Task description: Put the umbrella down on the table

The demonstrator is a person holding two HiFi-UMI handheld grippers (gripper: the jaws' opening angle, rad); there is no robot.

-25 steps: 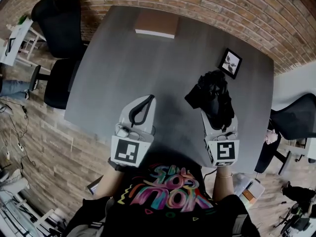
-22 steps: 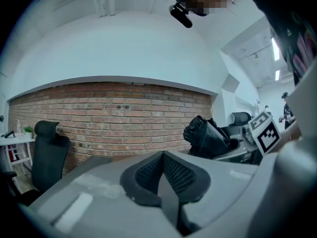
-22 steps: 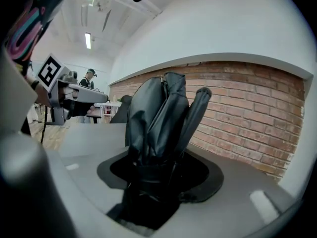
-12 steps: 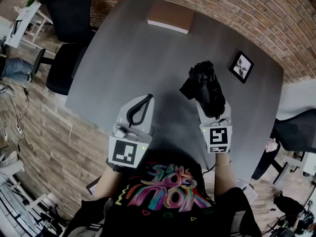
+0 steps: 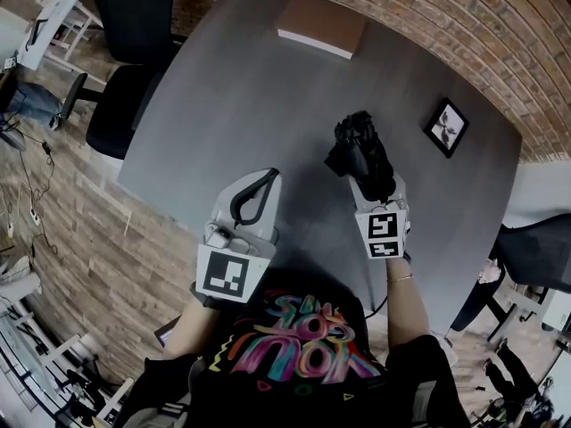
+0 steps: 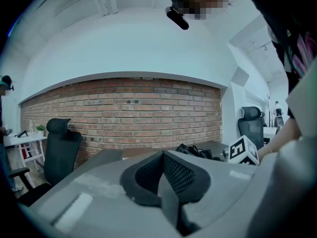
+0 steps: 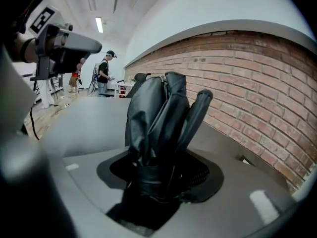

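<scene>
The right gripper (image 5: 364,166) is closed on the umbrella (image 5: 359,143), a black folded one with loose, crumpled fabric. In the right gripper view its two jaws press on the lower, strapped part of the umbrella (image 7: 159,110). The rest of the umbrella stands out beyond the jaws, toward the brick wall (image 7: 257,78). In the head view the umbrella is over the right half of the grey table (image 5: 223,105), between the person and a small picture frame (image 5: 446,126) that lies near the table's right edge. It seems to be held a little above the table top, but from this steep angle I cannot say surely if its far end touches the surface.

The left gripper (image 5: 266,179) is over the near left part of the table, well apart from the umbrella. Its jaws are together at the tips and nothing is between them. The left gripper view shows the dark pads (image 6: 184,175) meeting in one line. In that same view the umbrella is seen low at the right, beside the marker cube (image 6: 243,150) of the right gripper.

At the far edge of the table lies a flat brown book (image 5: 321,27). A black office chair (image 5: 125,25) stands at the table's far left side
</scene>
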